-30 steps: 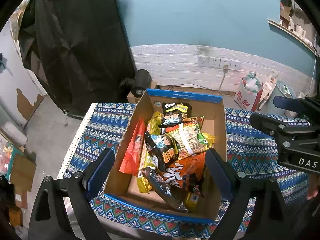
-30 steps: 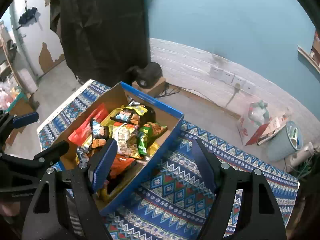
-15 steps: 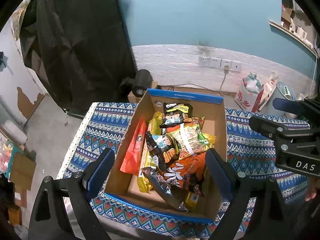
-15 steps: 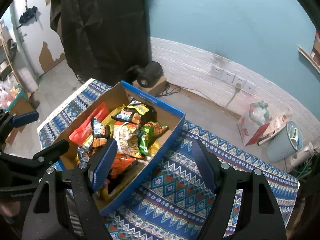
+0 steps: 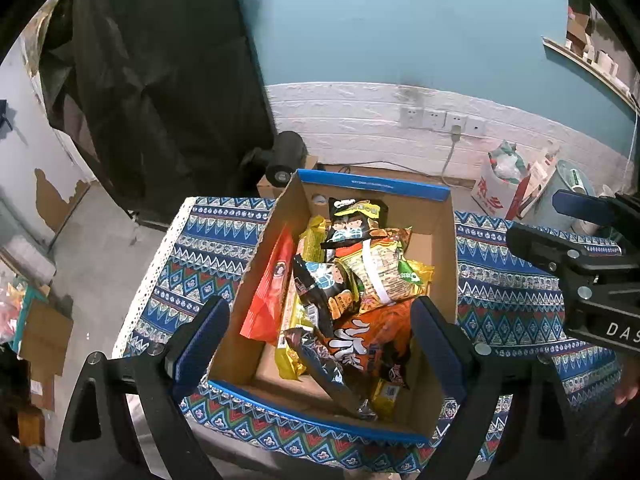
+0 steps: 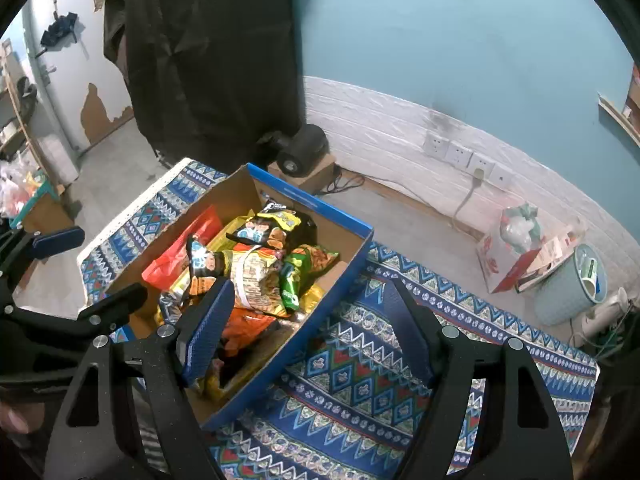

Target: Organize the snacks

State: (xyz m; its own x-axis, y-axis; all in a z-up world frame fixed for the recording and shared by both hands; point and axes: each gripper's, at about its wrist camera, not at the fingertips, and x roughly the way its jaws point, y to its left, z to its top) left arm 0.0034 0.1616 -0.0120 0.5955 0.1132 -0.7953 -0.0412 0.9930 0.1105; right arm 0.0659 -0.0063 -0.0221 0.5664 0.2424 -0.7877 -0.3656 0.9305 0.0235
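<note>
A cardboard box with a blue rim [image 5: 372, 186] [image 6: 320, 205] stands on a patterned cloth and holds several snack packets: a red one [image 5: 269, 294], an orange one [image 5: 362, 340] and a black one [image 5: 354, 220] among them. My left gripper [image 5: 320, 340] is open and empty, held above the near end of the box with its jaws spanning it. My right gripper [image 6: 308, 332] is open and empty, held above the box's right wall and the cloth beside it. Each gripper shows at the edge of the other's view.
The blue patterned tablecloth [image 6: 360, 376] covers the table, with bare cloth to the right of the box. Beyond the table are a black round device on a small box [image 5: 286, 156], a white bag [image 5: 500, 188], a pale bin [image 6: 572, 284] and wall sockets.
Both grippers have barely shifted; the box and the snacks lie as before. Both stay open and empty.
</note>
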